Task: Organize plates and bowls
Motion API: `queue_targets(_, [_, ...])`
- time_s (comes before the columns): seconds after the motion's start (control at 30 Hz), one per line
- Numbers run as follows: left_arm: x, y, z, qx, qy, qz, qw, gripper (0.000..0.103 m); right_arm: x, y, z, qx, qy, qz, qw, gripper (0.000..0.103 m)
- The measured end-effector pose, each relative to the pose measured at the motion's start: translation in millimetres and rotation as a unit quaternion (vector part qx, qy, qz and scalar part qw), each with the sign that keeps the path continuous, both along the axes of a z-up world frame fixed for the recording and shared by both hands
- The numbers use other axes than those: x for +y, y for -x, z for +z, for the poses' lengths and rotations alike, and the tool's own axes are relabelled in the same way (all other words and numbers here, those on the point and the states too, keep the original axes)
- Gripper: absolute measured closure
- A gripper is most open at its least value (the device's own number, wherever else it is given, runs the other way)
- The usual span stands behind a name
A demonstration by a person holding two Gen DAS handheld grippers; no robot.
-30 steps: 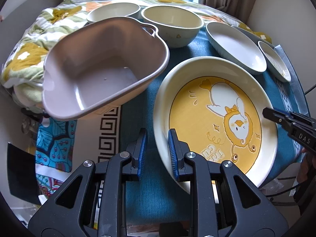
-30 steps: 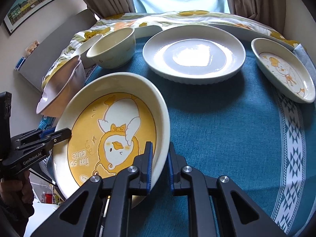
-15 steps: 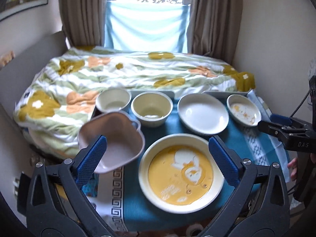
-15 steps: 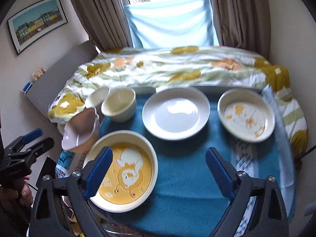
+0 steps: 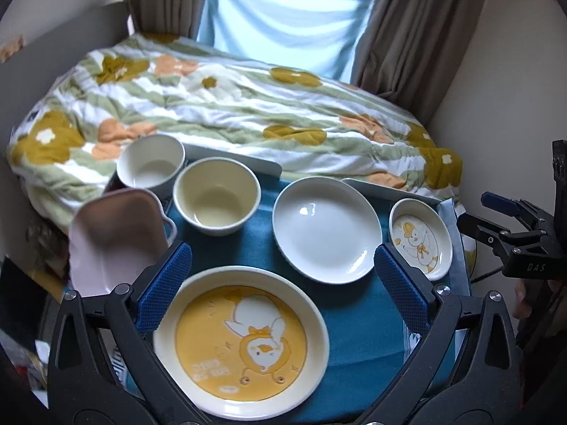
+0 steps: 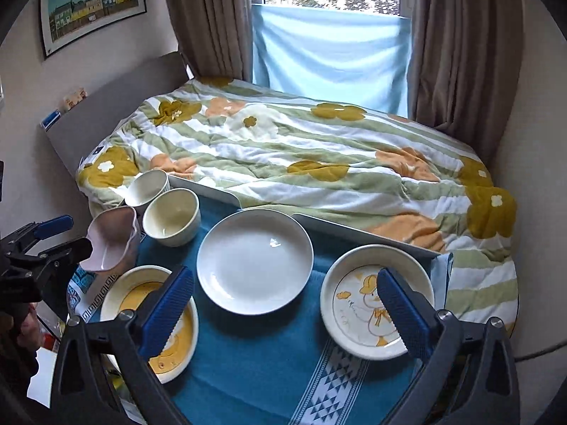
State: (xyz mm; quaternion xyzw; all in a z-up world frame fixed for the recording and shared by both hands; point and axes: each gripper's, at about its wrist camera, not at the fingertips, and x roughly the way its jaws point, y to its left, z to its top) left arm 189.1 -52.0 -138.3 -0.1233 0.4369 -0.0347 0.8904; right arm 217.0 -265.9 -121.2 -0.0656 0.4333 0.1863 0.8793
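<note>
Left tongs [image 5: 283, 283] wide, empty; right tongs [image 6: 285, 304] opening, empty; floral quilt [image 6: 301, 156] behind dishes.

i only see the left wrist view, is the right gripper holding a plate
Observer: No. The right gripper holds nothing. Its jaws are opening with no dish between them, above the white plate and the small duck plate.
Operator: what's on the cloth in front of those two
Observer: A white band of triangle pattern runs across the blue cloth toward the near edge.
Operator: anything on the wall left of the bed
Observer: A framed picture of a row of houses hangs there, outside your frame.
</note>
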Motion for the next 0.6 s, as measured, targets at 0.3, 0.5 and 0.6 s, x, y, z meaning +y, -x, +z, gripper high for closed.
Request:
queue_targets(0.3, [-42.8, -59.9, -87.3, 0.114, 0.024, 0.068, 0.9909, 0.015, -6.0, -105.4, -91.8, 0.120, -0.002, 0.148, 0.982, 0.006])
queue_targets(0.5, [-50.1, -89.2, -123.0, 0.163, 0.032, 0.066, 0.9840, 0.025, 1.3, -138.2, -142.0, 0.189, 0.003, 0.206, 0.960, 0.036])
queue_targets(0.6, [-50.8, -100.5, -135.6, 0.182, 0.030, 0.068, 0.9806, 0.032, 4.6, -144.7, -153.5, 0.201, 0.011, 0.225, 0.953, 0.042])
